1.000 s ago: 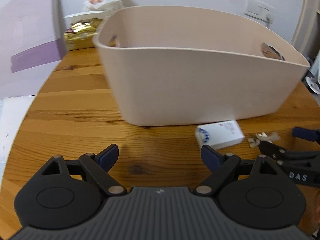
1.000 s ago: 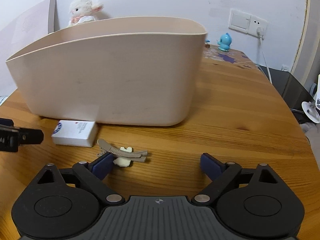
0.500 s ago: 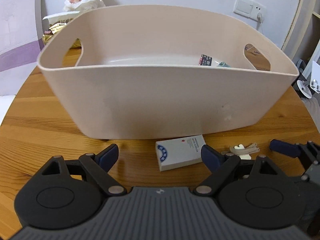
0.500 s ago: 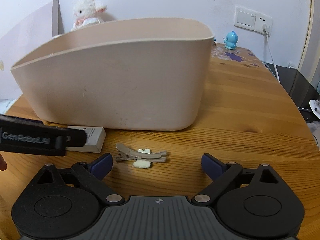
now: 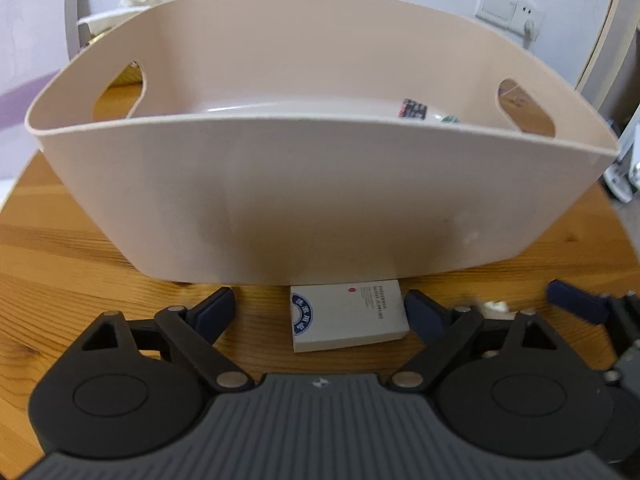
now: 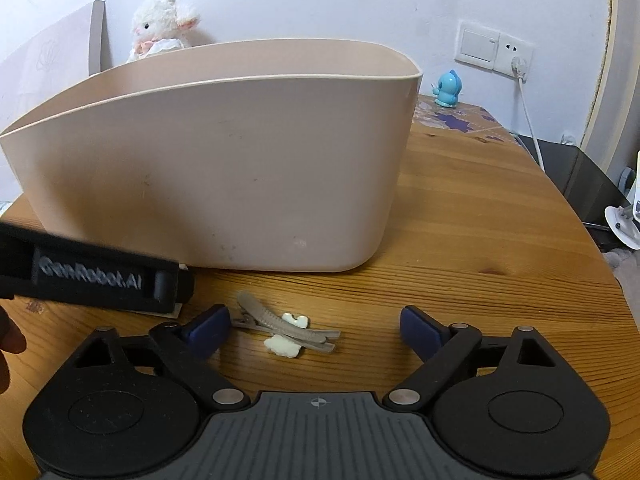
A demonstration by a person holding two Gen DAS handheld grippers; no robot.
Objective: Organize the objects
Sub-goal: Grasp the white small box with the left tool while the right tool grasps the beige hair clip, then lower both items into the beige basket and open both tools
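A beige plastic basket (image 5: 312, 200) stands on the round wooden table (image 5: 60, 280); it also shows in the right wrist view (image 6: 224, 176). A small white box (image 5: 346, 316) lies on the table just in front of the basket, between the open fingers of my left gripper (image 5: 320, 310). A grey hair clip with a white bow (image 6: 286, 326) lies between the open fingers of my right gripper (image 6: 316, 326). The left gripper's finger (image 6: 96, 276) hides most of the box in the right wrist view. Small items (image 5: 414, 109) lie inside the basket.
A white plush lamb (image 6: 160, 28) sits behind the basket by the wall. A blue toy figure (image 6: 448, 88) stands at the table's far right. A wall socket with a cable (image 6: 516, 56) is behind it. A dark side table (image 6: 576, 176) stands off the table's right edge.
My left gripper has swung right and moved in, so the white box now lies between its fingers. My right gripper has moved forward, bringing the hair clip between its fingers.
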